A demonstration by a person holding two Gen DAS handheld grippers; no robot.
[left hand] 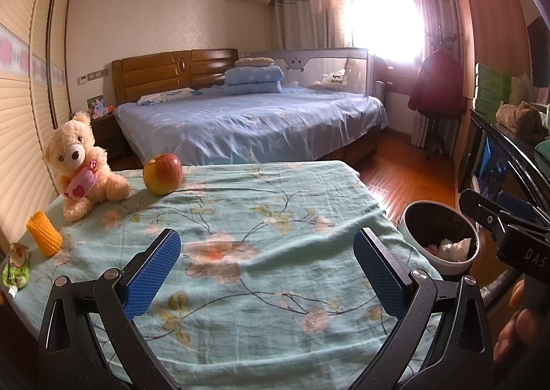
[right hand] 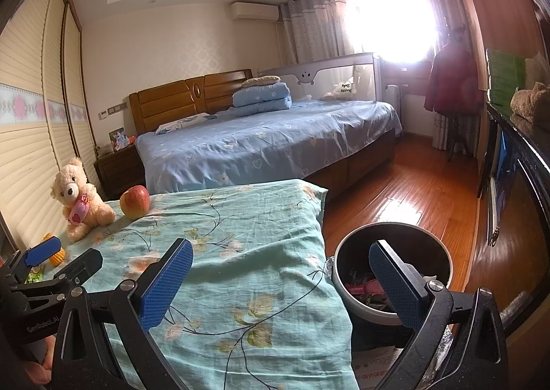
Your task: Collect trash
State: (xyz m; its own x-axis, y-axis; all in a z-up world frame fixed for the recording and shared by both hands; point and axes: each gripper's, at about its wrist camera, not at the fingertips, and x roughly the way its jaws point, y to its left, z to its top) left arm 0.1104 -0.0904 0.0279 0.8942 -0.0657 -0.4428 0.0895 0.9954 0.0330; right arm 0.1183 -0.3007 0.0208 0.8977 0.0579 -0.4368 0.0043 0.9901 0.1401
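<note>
My left gripper (left hand: 266,263) is open and empty over the floral cloth on the table (left hand: 261,218). A green squeeze pouch (left hand: 15,268) lies at the table's left edge, beside a yellow corn-shaped object (left hand: 44,233). My right gripper (right hand: 280,273) is open and empty; its right finger hangs over the round bin (right hand: 392,238), its left finger over the cloth. The bin (left hand: 440,235) stands on the floor right of the table and holds crumpled white tissue (left hand: 450,247) and wrappers (right hand: 361,288). My right gripper also shows at the right of the left wrist view (left hand: 498,218), and the left one in the right wrist view (right hand: 51,259).
A teddy bear (left hand: 80,166) and an apple (left hand: 162,173) sit at the table's far left. A bed with blue sheets (left hand: 247,122) stands behind. A wooden floor (right hand: 405,197) lies to the right, with a dark cabinet (right hand: 515,184) along the wall.
</note>
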